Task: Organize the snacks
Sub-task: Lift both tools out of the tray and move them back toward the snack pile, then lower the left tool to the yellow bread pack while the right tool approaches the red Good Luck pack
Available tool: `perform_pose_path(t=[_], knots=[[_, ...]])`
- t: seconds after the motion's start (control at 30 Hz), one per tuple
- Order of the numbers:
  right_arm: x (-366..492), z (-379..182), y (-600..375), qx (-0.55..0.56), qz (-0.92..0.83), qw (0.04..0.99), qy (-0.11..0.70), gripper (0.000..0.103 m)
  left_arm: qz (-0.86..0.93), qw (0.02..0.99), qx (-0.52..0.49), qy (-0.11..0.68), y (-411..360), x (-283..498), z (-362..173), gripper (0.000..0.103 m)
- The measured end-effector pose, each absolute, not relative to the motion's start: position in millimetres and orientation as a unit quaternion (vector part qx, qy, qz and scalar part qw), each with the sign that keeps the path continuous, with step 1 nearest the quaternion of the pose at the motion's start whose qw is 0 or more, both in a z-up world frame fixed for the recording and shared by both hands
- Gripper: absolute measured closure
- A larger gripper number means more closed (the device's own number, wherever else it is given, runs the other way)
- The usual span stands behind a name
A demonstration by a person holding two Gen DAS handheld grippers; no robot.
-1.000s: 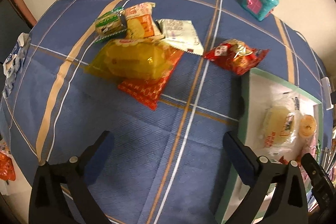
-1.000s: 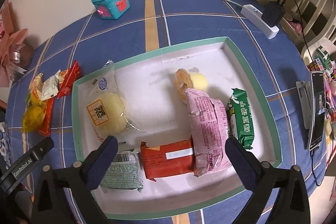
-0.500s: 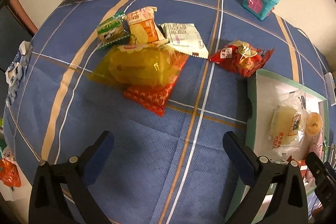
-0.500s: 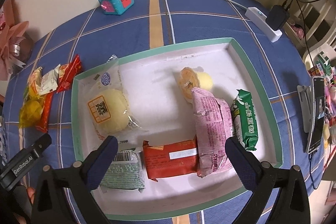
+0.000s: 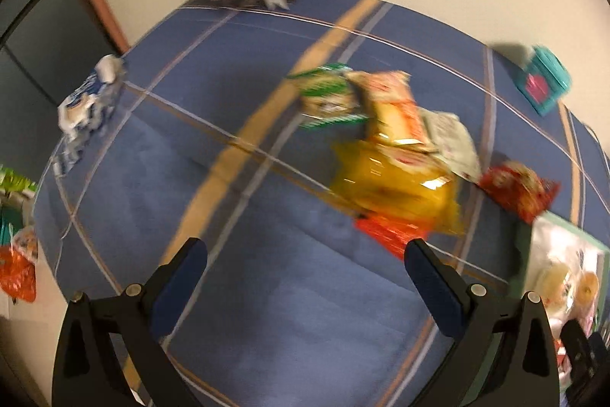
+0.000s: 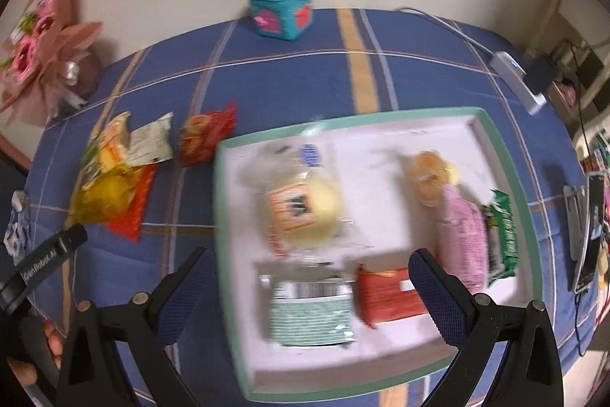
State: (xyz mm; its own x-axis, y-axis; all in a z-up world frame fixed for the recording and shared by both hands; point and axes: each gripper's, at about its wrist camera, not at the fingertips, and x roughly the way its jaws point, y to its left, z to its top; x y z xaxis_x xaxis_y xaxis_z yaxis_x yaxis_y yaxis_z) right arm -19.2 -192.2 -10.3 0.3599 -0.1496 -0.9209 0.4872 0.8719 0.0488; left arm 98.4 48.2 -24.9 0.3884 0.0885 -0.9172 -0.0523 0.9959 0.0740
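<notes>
Blue plaid tablecloth (image 5: 267,292) covers the table. Left gripper (image 5: 305,277) hovers above bare cloth, jaws spread wide, nothing between them. Loose snacks lie in a heap ahead and to its right: a yellow packet (image 5: 392,189) overlaps a red packet (image 5: 389,233); a green-and-white packet (image 5: 328,94) sits behind. Right gripper (image 6: 309,288) hangs over the green-rimmed tray (image 6: 223,216), jaws likewise apart and empty. Inside the tray lie a bun packet (image 6: 301,208), a pink packet (image 6: 461,235) and others. Both views are motion-blurred.

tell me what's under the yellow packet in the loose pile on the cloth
A red-orange packet lies under the yellow packet, with its lower end sticking out toward the left gripper. The rest is covered, and blur hides whether anything else lies beneath.
</notes>
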Motion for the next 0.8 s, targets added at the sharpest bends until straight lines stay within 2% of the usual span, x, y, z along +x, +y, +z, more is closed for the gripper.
perform_pose_path(t=[0.4, 0.8], knots=[[18.1, -31.7, -117.1, 0.120, -0.130, 0.811, 0.557, 0.000, 0.080, 0.824, -0.017, 0.561, 92.8, 103.2, -31.8, 0.000], [46.0, -40.5, -110.5, 0.109, -0.116, 0.815, 0.557, 0.000, 0.051, 0.820, -0.031, 0.570, 86.6, 120.5, -39.9, 0.000]])
